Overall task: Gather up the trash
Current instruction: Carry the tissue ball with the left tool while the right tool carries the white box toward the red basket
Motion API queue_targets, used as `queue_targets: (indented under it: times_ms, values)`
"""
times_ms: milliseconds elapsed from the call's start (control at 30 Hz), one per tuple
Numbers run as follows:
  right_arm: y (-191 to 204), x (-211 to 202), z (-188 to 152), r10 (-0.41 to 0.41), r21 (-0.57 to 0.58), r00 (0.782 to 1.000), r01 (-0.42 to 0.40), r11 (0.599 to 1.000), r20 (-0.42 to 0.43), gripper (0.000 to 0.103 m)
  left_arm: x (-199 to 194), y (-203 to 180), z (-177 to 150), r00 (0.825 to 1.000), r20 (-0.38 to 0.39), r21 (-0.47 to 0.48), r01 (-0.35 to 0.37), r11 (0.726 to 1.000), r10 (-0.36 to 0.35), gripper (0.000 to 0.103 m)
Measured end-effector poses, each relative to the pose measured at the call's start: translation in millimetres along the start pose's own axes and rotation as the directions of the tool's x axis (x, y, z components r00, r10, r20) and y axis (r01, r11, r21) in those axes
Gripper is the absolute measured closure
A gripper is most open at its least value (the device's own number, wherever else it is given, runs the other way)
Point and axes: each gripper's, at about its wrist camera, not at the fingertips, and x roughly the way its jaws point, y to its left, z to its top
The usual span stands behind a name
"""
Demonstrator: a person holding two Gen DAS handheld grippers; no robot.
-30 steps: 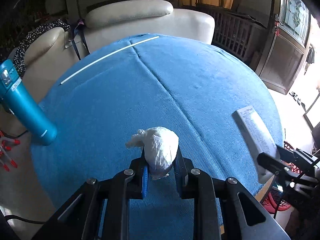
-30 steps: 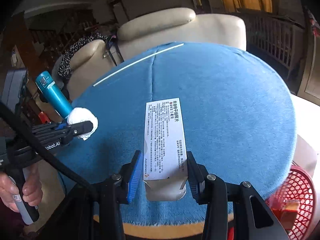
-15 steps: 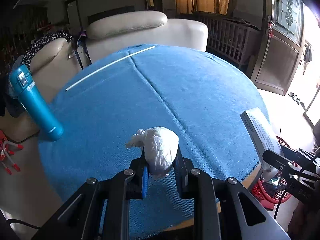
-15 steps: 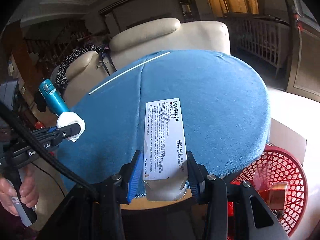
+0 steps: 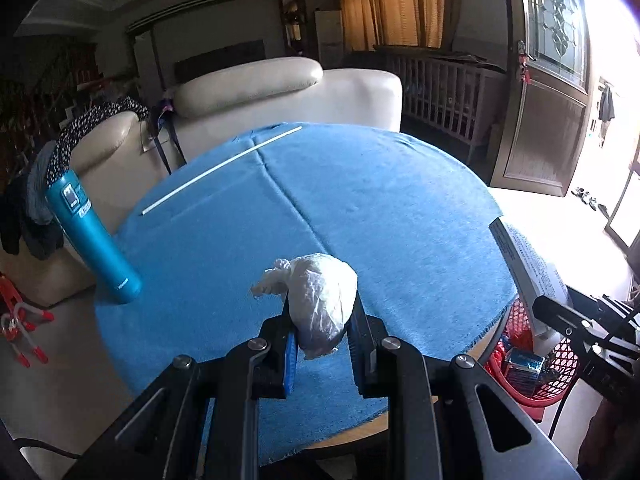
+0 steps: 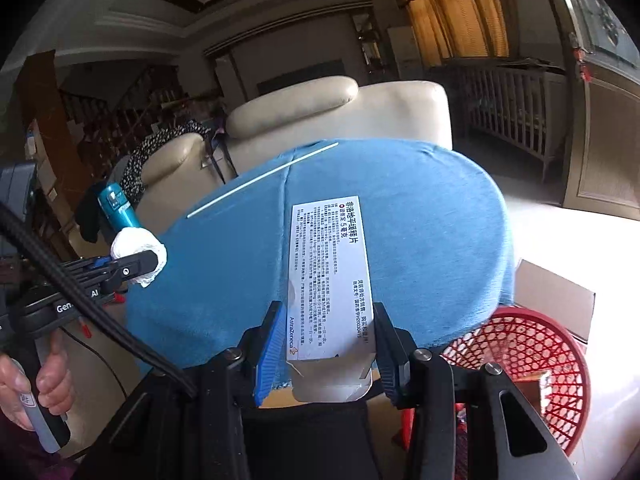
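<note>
Both grippers hold trash above the near edge of the round table with the blue cloth (image 5: 400,216).

The left gripper (image 5: 322,322) squeezes a crumpled white plastic wad (image 5: 322,304). The right gripper (image 6: 326,334) pinches a long white printed medicine box (image 6: 330,276). A red mesh plastic basket (image 6: 532,356) sits low on the right. A teal bottle (image 5: 94,240) stands far left.
</note>
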Motion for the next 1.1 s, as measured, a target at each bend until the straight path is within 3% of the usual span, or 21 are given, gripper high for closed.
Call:
queue_targets:
  times_ms: [433,1100]
  values:
    - [-17,1,-2,-0.006,0.044,1.000,0.006,0.999,0.001,0.058,1,-24,-7,1.000,-0.007,0.070,-0.015,0.997,0.016,0.079]
    - [-26,-5,-1,0.002,0.063,1.000,-0.003,0.998,0.021,0.058,-5,-34,-9,0.999,0.002,0.091,-0.033,0.995,0.033,0.079]
